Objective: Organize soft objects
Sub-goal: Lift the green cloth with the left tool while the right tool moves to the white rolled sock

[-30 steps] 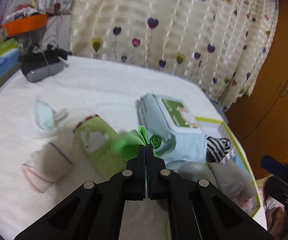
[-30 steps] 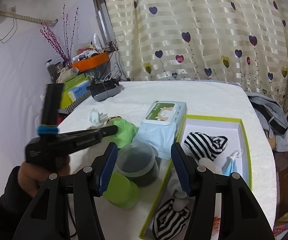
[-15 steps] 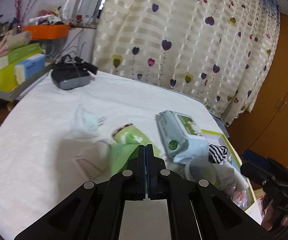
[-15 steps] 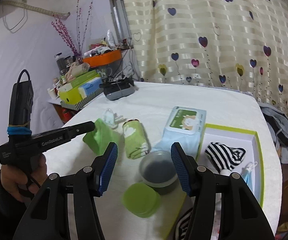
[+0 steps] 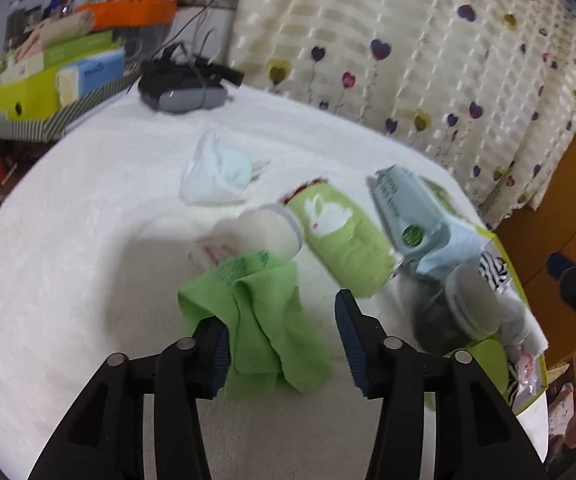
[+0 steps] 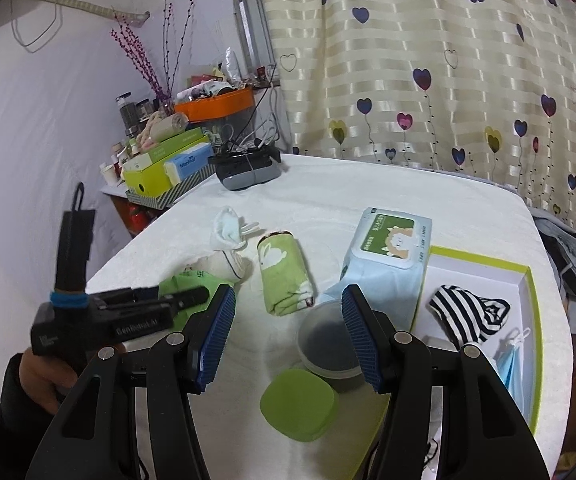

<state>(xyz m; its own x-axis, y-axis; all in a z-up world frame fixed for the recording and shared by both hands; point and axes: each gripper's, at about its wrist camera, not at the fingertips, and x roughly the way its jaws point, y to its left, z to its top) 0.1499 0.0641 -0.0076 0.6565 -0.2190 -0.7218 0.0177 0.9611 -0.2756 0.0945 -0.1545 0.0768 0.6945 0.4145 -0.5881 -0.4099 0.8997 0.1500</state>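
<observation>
Left hand-held gripper [image 5: 284,334]: jaws were clamped on green cloth [image 5: 262,320] 1.0 s and 0.5 s ago, now spread wide. Cloth released, crumpled on worktop [image 5: 88,220], against left finger, just in front of rolled white sock [image 5: 266,234]. Cloth shifted from beside wipes pack [image 5: 407,220] to left of rabbit-print roll [image 5: 339,240]. Right hand-held gripper [image 6: 288,340] view pulled back from wipes pack.
</observation>
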